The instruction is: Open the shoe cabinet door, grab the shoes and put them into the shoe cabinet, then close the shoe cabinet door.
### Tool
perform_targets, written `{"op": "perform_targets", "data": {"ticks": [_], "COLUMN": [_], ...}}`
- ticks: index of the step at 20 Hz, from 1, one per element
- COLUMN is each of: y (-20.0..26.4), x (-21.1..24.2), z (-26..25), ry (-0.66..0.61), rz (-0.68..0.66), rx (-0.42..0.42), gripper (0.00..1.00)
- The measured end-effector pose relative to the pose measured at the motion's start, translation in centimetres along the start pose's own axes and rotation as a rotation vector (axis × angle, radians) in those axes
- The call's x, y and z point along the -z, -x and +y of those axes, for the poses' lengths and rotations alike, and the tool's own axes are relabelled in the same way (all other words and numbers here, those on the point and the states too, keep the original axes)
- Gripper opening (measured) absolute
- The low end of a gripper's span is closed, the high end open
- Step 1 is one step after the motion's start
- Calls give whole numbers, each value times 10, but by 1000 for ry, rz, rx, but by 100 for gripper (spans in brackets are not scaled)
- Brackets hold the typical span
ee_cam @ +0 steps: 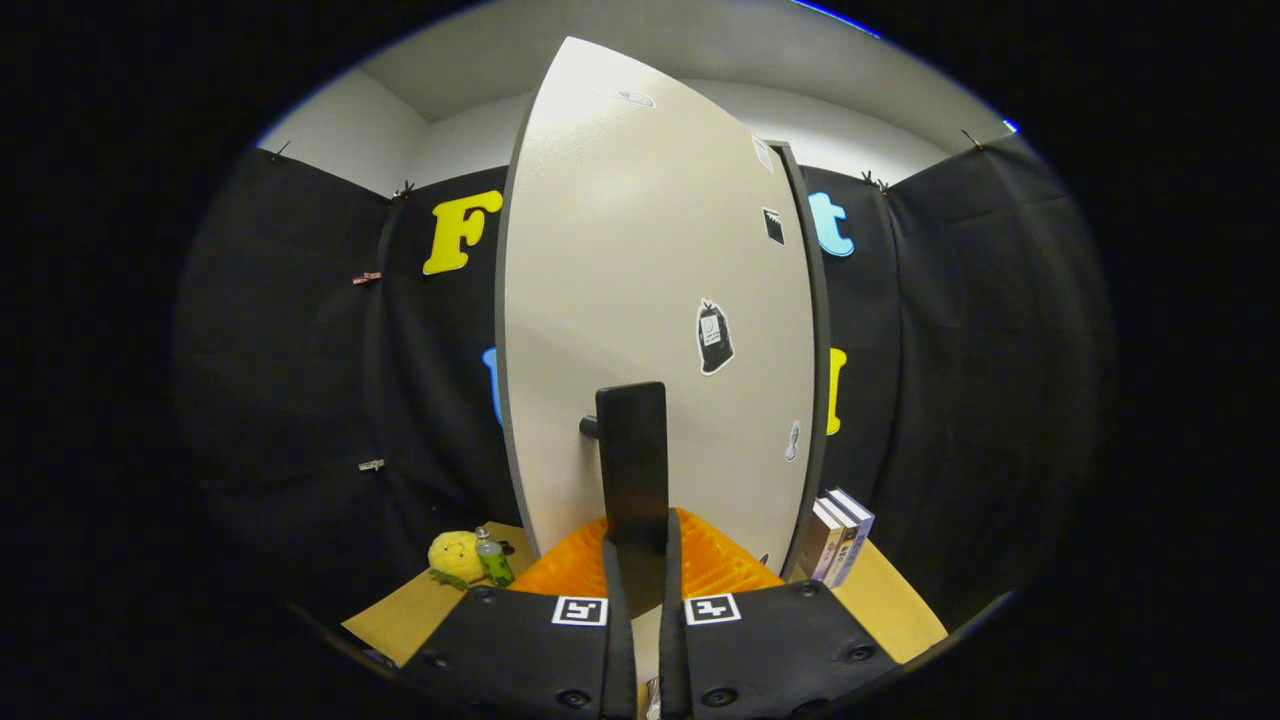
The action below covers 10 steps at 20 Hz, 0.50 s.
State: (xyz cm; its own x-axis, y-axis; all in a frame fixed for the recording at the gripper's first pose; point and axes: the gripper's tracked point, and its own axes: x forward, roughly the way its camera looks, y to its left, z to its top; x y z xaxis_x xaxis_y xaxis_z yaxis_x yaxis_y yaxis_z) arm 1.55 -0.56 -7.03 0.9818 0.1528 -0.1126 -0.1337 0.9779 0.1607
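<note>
The fingers (637, 560) stand drawn close together, clamped on the lower end of the dark door handle (632, 460), which rises upright between them. The handle is fixed to the pale shoe cabinet door (640, 260), which bears several small stickers and stands just ahead of the fingers on the desk (900, 610). Beyond, near the desk's left edge, a yellow plush toy (452, 556) touches a small green bottle (492, 558), and a row of upright books (838, 535) stands beside the cabinet toward the right edge.

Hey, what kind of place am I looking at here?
Likely a staged test booth, not a real home: black cloth walls surround a tabletop holding a pale cabinet door, books and a yellow plush toy. The claw grips the door's dark handle.
</note>
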Motion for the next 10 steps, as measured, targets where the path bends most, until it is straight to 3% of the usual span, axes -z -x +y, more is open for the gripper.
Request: {"op": "perform_targets", "data": {"ticks": [10], "y": [50], "x": [-1], "z": [-92], "ry": [-4], "rz": [-3], "rx": [126], "gripper": [12]}}
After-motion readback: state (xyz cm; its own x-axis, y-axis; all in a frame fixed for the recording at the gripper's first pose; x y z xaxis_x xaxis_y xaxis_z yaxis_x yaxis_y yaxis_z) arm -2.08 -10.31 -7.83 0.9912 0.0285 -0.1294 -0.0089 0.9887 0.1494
